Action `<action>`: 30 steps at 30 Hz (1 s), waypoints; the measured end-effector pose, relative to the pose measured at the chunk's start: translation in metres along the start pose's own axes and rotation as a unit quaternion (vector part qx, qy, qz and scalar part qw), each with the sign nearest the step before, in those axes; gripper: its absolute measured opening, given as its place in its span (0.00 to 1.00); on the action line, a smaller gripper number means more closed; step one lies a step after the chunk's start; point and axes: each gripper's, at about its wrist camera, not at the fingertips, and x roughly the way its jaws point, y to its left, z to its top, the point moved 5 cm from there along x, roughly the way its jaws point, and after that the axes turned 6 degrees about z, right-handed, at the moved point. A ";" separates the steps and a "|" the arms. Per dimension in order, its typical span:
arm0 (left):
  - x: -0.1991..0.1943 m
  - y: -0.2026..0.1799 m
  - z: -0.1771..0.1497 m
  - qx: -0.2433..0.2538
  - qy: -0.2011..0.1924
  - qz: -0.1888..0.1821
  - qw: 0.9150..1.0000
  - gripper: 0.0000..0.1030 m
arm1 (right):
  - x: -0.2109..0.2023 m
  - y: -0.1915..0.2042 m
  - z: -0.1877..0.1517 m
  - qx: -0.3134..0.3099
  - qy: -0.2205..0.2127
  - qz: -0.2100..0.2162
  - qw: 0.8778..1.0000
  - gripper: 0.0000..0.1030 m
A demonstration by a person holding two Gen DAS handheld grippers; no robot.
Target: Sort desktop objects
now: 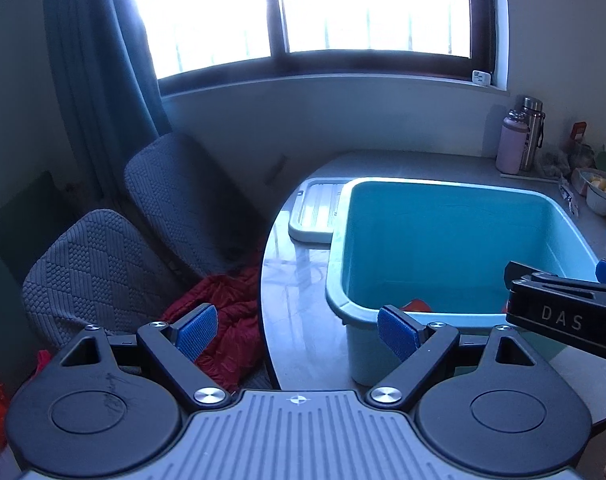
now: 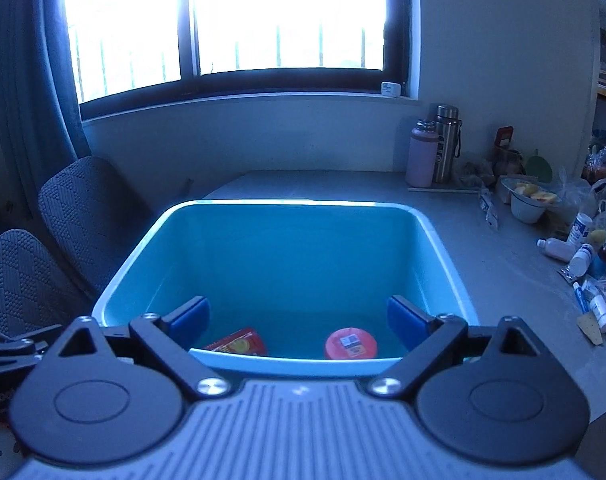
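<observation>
**Both claws empty over the blue bin**

We hold our right claw (image 2: 299,322) released, its blue pads spread wide and nothing between them, poised just above the near rim of the light-blue plastic bin (image 2: 443,248). Below and ahead of it, on the bin floor, lie a red packet (image 2: 239,342) to the left and a round red-lidded container (image 2: 350,344) to the right, apart from each other; we judge these already sorted. Our left claw (image 1: 299,332) is likewise released and empty, hanging over the surface (image 1: 295,320) edge just left of the bin, likely kept aside so the right one has room. A grey lid (image 1: 315,216) lies flat beyond it, against the bin's far left corner.

Well to the right of our right claw, small bottles and tubes (image 2: 587,264) are strewn on the surface, unsorted; reaching there looks like our next errand. The bin itself looks deep, smooth-walled and mostly bare.
</observation>
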 end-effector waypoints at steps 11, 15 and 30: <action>0.000 -0.015 0.021 0.011 0.001 -0.007 1.000 0.86 | 0.002 -0.015 0.015 0.013 -0.002 -0.001 1.000 0.93; 0.006 -0.022 0.029 0.016 0.012 -0.018 1.000 0.86 | 0.004 -0.021 0.022 0.021 0.007 -0.001 1.000 0.93; 0.013 -0.032 0.060 0.033 0.015 -0.035 0.999 0.86 | -0.005 -0.024 0.046 0.015 0.015 -0.014 1.000 0.94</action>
